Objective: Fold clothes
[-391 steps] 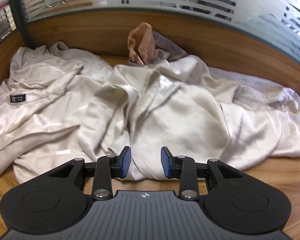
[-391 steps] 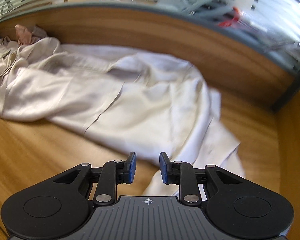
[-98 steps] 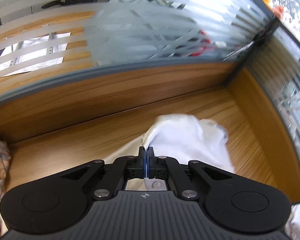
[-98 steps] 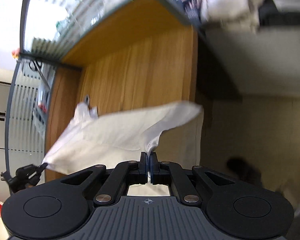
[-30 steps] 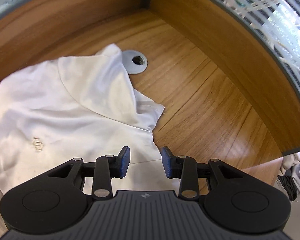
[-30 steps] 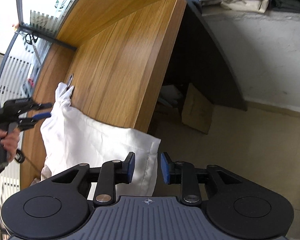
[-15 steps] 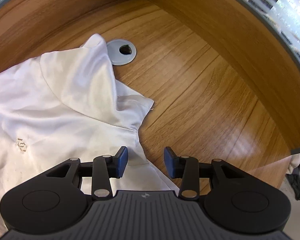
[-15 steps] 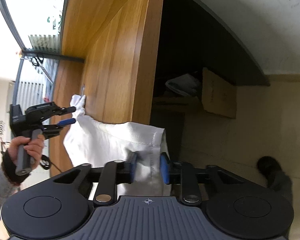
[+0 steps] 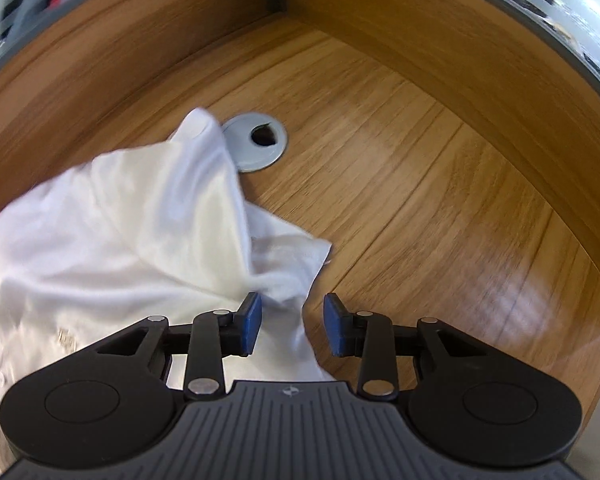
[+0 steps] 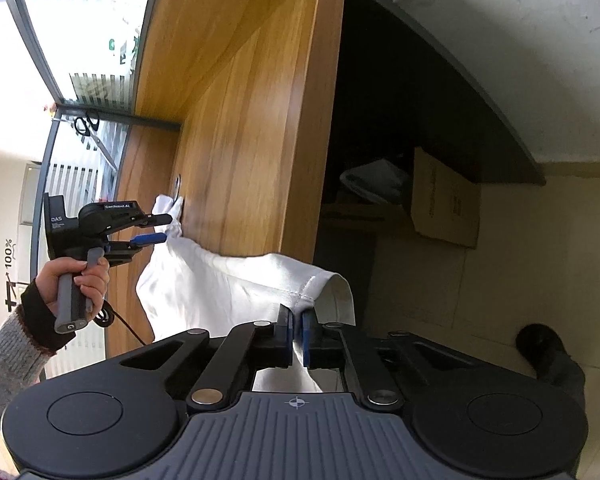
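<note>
Right gripper (image 10: 296, 334) fingers now clamp the hem of the white cotton shirt (image 9: 132, 216) hanging off the wooden desk (image 9: 420, 184) edge, left gripper (image 9: 292, 322) fingers spread above its collar end.

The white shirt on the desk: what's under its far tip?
The shirt lies on the wooden desk; its tip overlaps the edge of a grey cable grommet. Anything else beneath the cloth is hidden.

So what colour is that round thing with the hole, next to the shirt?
The round cover is grey. It shows best in the left wrist view, beside the white shirt.
</note>
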`<action>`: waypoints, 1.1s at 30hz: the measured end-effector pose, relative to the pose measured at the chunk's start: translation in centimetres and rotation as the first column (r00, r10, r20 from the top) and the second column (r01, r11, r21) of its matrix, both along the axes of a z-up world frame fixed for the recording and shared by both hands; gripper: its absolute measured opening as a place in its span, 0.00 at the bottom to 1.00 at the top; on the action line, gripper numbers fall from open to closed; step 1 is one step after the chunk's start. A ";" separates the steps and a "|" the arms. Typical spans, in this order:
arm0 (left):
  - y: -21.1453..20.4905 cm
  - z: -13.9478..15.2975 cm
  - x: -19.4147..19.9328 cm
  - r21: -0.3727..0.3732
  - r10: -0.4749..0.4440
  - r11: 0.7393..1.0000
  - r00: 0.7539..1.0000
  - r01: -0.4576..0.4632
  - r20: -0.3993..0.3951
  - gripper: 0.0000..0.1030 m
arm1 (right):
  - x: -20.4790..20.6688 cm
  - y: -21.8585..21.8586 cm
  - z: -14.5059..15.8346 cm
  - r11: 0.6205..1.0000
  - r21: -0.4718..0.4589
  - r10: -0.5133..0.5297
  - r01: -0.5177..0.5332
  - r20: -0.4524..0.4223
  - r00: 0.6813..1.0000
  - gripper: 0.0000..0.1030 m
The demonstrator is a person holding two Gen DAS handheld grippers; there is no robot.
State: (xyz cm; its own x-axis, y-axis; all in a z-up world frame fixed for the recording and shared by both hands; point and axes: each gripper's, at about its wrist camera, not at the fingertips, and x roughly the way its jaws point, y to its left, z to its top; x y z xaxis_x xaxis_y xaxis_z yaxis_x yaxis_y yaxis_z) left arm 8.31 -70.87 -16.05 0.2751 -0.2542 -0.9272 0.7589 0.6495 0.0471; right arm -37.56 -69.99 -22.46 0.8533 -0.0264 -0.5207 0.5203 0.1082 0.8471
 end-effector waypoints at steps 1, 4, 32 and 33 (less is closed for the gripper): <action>-0.2 -0.1 0.0 -0.001 -0.015 1.000 1.000 0.015 0.009 0.32 | 0.0 -0.1 0.1 1.000 -0.002 0.002 -0.002 -0.001 1.000 0.06; -0.6 -0.4 -0.1 -0.009 -0.059 0.998 0.998 0.059 0.003 0.00 | 0.1 -0.2 0.3 1.000 -0.011 0.006 -0.006 -0.006 1.000 0.06; -2.4 -2.0 -0.4 0.076 -0.111 0.991 0.993 0.108 0.039 0.32 | -0.6 -1.8 2.2 0.998 -0.060 -0.013 0.009 -0.065 0.998 0.05; -2.4 -2.1 -0.4 0.073 -0.116 0.991 0.992 0.112 0.043 0.23 | -0.6 -1.8 2.2 0.998 -0.061 -0.013 0.009 -0.066 0.998 0.05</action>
